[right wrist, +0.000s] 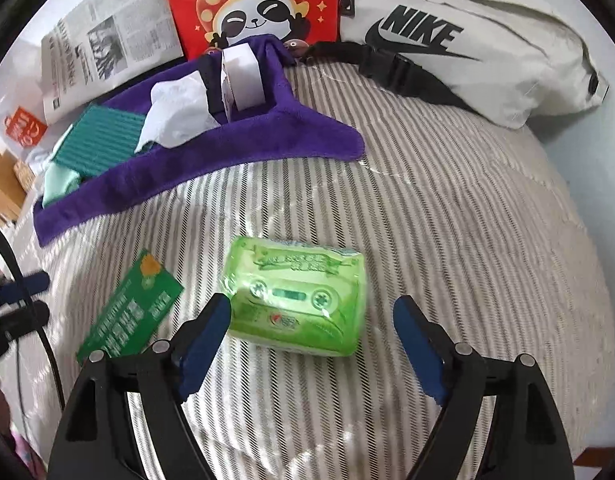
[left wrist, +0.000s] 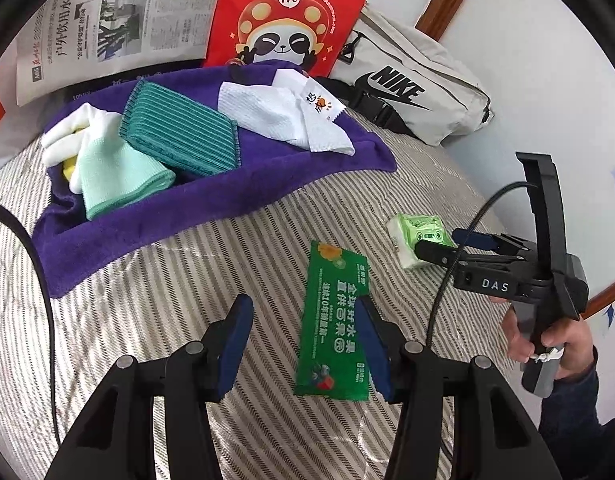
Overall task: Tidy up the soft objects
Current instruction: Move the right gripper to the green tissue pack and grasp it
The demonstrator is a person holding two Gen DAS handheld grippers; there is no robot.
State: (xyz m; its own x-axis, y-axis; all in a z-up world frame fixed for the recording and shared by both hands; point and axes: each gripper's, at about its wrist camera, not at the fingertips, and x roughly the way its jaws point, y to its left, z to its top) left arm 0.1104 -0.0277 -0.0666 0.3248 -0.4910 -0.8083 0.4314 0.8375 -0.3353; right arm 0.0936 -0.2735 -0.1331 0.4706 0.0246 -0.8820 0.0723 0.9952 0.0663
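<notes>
On the striped bedcover (right wrist: 447,208), my right gripper (right wrist: 311,320) hangs with its fingers spread apart around a green tissue pack (right wrist: 295,300), its left pad touching the pack. My left gripper (left wrist: 303,340) is likewise spread, its right pad over a flat green wipe sachet (left wrist: 335,320). Farther back, a purple towel (left wrist: 211,200) carries folded cloths.

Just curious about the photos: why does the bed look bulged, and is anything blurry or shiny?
Both views: fisheye lens curves the striped bedding. Right wrist view: glare on the green tissue pack; the left hand-held gripper at the edge is smeared.
</notes>
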